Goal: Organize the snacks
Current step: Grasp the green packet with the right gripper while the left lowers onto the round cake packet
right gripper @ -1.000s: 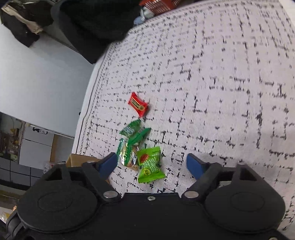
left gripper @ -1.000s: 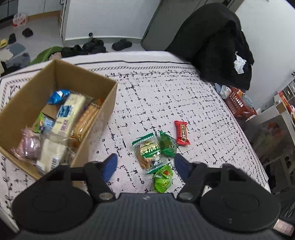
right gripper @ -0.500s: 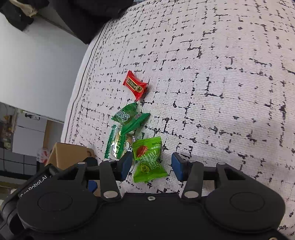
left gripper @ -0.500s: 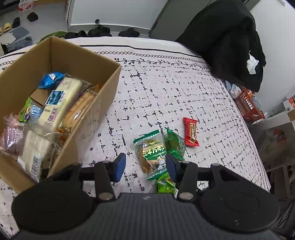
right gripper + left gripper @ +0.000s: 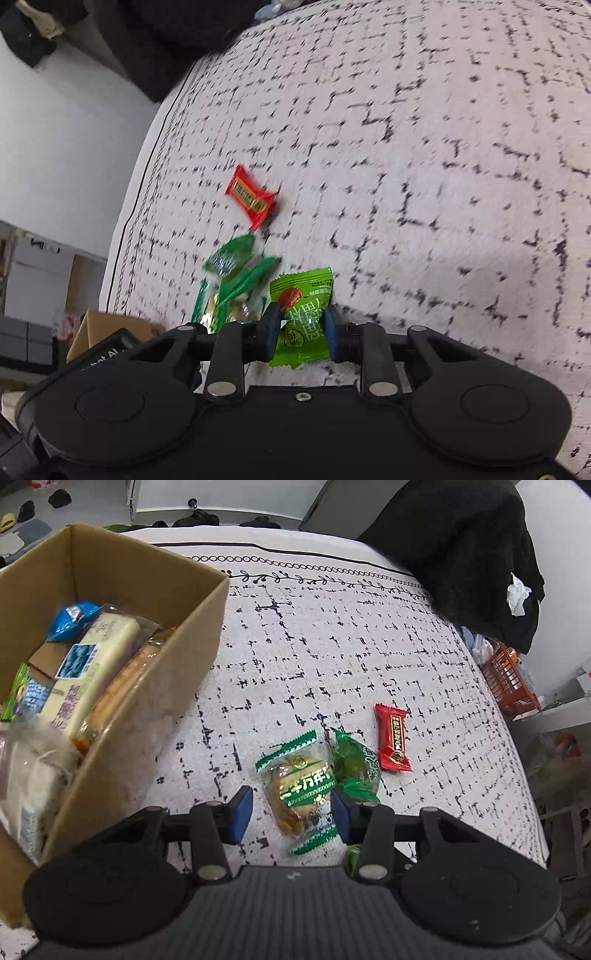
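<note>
My right gripper (image 5: 301, 328) is shut on a light green snack packet (image 5: 303, 314) lying on the patterned cloth (image 5: 424, 166). In the left wrist view my left gripper (image 5: 291, 812) is open, low over the cloth, with its fingers on either side of a clear cookie packet with green ends (image 5: 297, 788). A dark green packet (image 5: 354, 764) touches the cookie packet's right side. A red packet (image 5: 393, 738) lies just beyond it. The cardboard box (image 5: 199, 635) at the left holds several wrapped snacks. Only a sliver of the light green packet (image 5: 352, 856) shows under my left gripper.
A black coat (image 5: 472, 554) hangs over the cloth's far right corner. An orange basket (image 5: 509, 679) stands past the right edge. Shoes and clothes lie on the floor (image 5: 33, 520) beyond the box. The cloth's edge and a white wall (image 5: 66, 147) run along the left of the right wrist view.
Both grippers dropped toward the packets and narrowed. The right one closed onto the light green packet. The left one came down around the cookie packet.
</note>
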`<action>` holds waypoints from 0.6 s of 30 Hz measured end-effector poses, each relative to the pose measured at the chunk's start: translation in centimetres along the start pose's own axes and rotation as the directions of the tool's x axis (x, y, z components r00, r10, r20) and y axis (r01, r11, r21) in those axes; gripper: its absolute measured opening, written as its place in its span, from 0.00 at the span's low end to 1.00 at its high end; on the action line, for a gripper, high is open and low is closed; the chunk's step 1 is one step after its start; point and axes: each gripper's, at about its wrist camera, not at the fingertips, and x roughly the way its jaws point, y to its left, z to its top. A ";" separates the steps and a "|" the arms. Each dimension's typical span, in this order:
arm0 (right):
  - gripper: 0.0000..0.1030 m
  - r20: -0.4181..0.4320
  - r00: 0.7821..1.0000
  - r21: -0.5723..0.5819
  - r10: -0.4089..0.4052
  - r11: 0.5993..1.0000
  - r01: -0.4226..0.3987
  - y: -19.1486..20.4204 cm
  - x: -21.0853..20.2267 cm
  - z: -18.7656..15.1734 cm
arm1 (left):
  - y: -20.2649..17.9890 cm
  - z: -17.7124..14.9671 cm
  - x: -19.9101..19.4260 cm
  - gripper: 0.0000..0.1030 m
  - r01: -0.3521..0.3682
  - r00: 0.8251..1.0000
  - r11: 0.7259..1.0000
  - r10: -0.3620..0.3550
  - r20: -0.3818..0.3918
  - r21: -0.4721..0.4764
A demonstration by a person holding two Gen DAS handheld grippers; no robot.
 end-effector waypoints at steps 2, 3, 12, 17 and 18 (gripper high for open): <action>0.25 0.019 1.000 0.003 -0.016 1.000 0.016 -0.2 -0.4 0.3 | -0.2 0.2 0.7 0.47 -0.001 1.000 1.000 0.002 -0.018 0.007; 0.25 0.029 0.999 0.001 -0.027 1.000 0.027 -0.3 -0.6 0.4 | -0.3 0.2 1.1 0.47 0.000 1.000 1.000 0.000 -0.028 0.008; 0.27 0.040 0.999 0.020 -0.033 0.999 0.032 -1.3 -0.8 1.2 | -2.2 0.5 3.6 0.68 -0.040 0.998 0.996 0.044 -0.043 0.082; 0.29 0.032 0.999 0.004 -0.039 0.999 0.039 -1.4 -0.5 1.5 | -3.1 0.7 4.4 0.74 -0.066 0.997 0.991 0.071 -0.035 0.120; 0.29 0.032 0.999 -0.005 -0.042 0.999 0.043 -1.1 -0.2 1.7 | -3.2 0.6 4.6 0.74 -0.072 0.996 0.989 0.078 -0.036 0.130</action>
